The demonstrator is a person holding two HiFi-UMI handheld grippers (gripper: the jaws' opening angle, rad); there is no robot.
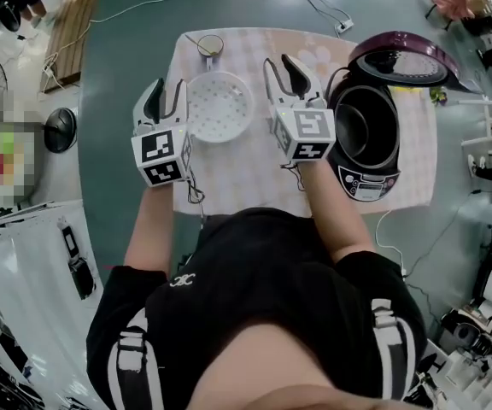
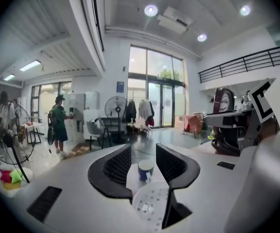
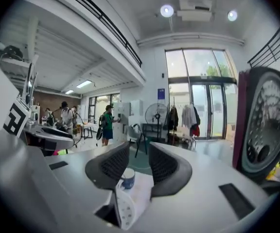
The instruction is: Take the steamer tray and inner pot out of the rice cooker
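The white perforated steamer tray (image 1: 219, 105) lies flat on the checked tablecloth, between my two grippers. To its right stands the black rice cooker (image 1: 367, 178) with its maroon lid (image 1: 404, 58) swung up, and the dark inner pot (image 1: 364, 125) sits inside it. My left gripper (image 1: 167, 88) hovers over the tray's left rim, open and holding nothing. My right gripper (image 1: 278, 62) hangs between tray and cooker, open too. Both gripper views look level across the room: the tray (image 2: 149, 205) shows below the left jaws (image 2: 142, 149), and its edge (image 3: 123, 208) below the right jaws (image 3: 139, 147).
A blue and white cup (image 1: 210, 48) stands at the table's far edge, also visible as the cup (image 2: 145, 170) and the cup (image 3: 127, 177). Cables run over the floor behind the table. A fan (image 2: 115, 106), chairs and several people occupy the room beyond.
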